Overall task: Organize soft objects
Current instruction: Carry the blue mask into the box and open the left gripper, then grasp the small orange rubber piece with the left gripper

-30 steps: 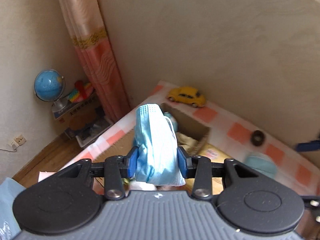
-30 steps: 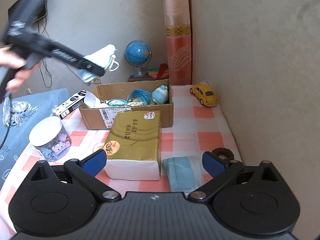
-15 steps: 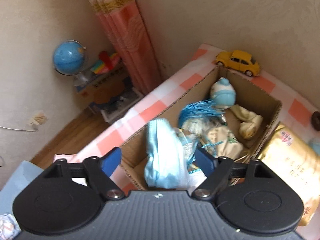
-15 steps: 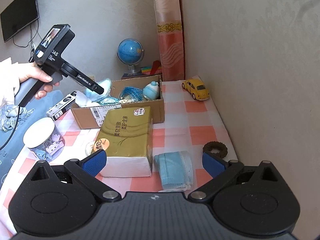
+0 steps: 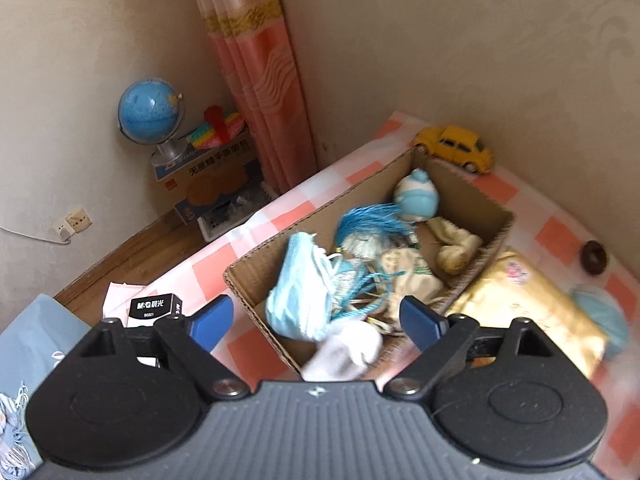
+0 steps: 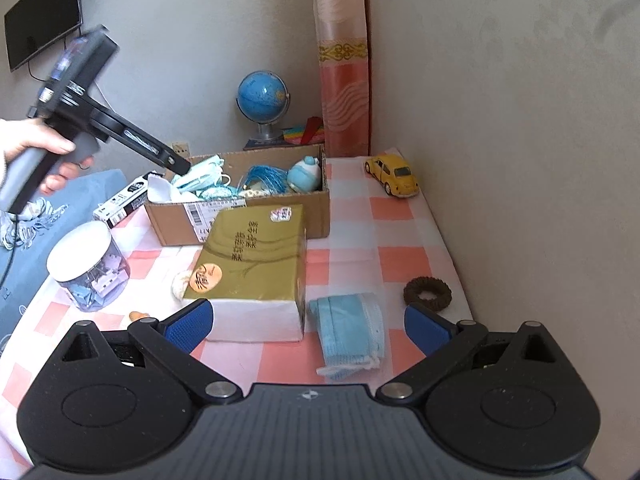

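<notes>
Left wrist view: found the left gripper [image 5: 316, 320] above the near end of the cardboard box [image 5: 240, 280], blue fingers spread wide and released, with nothing between them. Saw the blue face mask [image 5: 296, 292] inside the box, crumpled at the near-left part, close to the box wall. Just beside it, at the near edge, noted a white sock [image 5: 344, 350], a little blurred. Farther inside the box, noted a blue tassel [image 5: 368, 220], a round blue and white plush [image 5: 416, 200] at the far end, and some beige cloth pieces between them. Behind the far corner of the box, on the checked tablecloth [image 5: 360, 168], saw a yellow toy car [image 5: 456, 148]. Along the right side of the box, found a gold tissue pack [image 5: 520, 300], touching or almost touching the cardboard; could not tell which.

Right wrist view: found the right gripper [image 6: 308, 324] also spread wide and gripping nothing, low over the near part of the table. Between its fingers, flat on the cloth, saw a second face mask [image 6: 348, 332], folded, just beside the right side of the tissue pack. Near this mask, toward the wall, noted a brown hair tie [image 6: 427, 294]. On the left, well apart from the mask, noted a clear jar [image 6: 88, 268] with a white lid.
</notes>
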`<state>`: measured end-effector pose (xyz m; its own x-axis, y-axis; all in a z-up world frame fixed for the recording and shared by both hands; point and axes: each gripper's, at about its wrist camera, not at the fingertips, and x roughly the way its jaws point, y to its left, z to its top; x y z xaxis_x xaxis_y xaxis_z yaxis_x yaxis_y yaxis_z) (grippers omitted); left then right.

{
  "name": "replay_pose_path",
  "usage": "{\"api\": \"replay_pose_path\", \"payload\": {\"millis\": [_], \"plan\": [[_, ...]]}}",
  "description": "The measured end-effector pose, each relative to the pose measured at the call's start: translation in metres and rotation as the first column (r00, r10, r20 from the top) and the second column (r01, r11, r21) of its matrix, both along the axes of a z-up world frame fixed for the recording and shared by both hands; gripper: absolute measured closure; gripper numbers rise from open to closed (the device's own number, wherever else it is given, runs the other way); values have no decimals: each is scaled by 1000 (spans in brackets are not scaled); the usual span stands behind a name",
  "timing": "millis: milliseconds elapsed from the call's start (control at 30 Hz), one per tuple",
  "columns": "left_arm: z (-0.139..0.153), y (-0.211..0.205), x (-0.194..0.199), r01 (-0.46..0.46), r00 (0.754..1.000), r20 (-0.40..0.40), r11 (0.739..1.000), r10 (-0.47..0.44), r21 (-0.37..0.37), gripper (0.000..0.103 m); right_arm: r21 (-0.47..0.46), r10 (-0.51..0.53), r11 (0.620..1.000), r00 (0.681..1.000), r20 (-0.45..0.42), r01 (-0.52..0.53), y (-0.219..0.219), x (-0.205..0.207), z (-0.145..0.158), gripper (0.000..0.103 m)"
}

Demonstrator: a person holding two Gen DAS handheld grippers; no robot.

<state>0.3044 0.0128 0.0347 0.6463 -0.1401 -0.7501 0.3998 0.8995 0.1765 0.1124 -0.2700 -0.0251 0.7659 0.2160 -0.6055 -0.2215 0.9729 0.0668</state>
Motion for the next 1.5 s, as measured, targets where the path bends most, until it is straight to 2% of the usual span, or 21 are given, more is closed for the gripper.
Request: {"api": "replay_pose_path", "payload": {"millis": [167,400,567,767,1033,1233,1300,1367,1433,1500], "plan": [[14,-3,-39,19,1000,24,999,-18,-46,10,-19,-10,1000,1000,-20,9,-3,-6,-10,0],[14,-8,-105,28,999,43,996,-24,-86,9,-55,-21,998,998,-59,17,-5,-12,-31,0],[-4,-16,-143,32,999,35,994,-28,-107,9,-135,-23,991,997,-79,12,0,-13,-53,0],[-38,-20,-170,-11,1000,7,990,12,-139,9,-145,-22,989,990,-140,2,-1,-15,-74,0],[-81,-21,-177,-104,994,-48,979,97,-176,9,-134,-32,991,987,-155,11,-3,-15,-80,0],[-97,-17,-167,-166,986,-36,967,162,-194,10,-128,-38,992,990,-135,21,-5,-18,-82,0],[-103,-16,-163,-184,983,-40,965,179,-187,15,-127,-36,992,991,-128,20,-6,-20,-82,0],[-108,-15,-161,-197,980,-47,963,191,-185,26,-126,-34,992,992,-125,18,-7,-21,-82,0],[-111,-13,-158,-212,977,-54,958,205,-195,32,-125,-31,992,992,-123,16,-7,-23,-82,0],[-113,-12,-158,-222,975,-37,954,219,-200,32,-125,-31,992,992,-119,16,-7,-23,-82,0]]}}
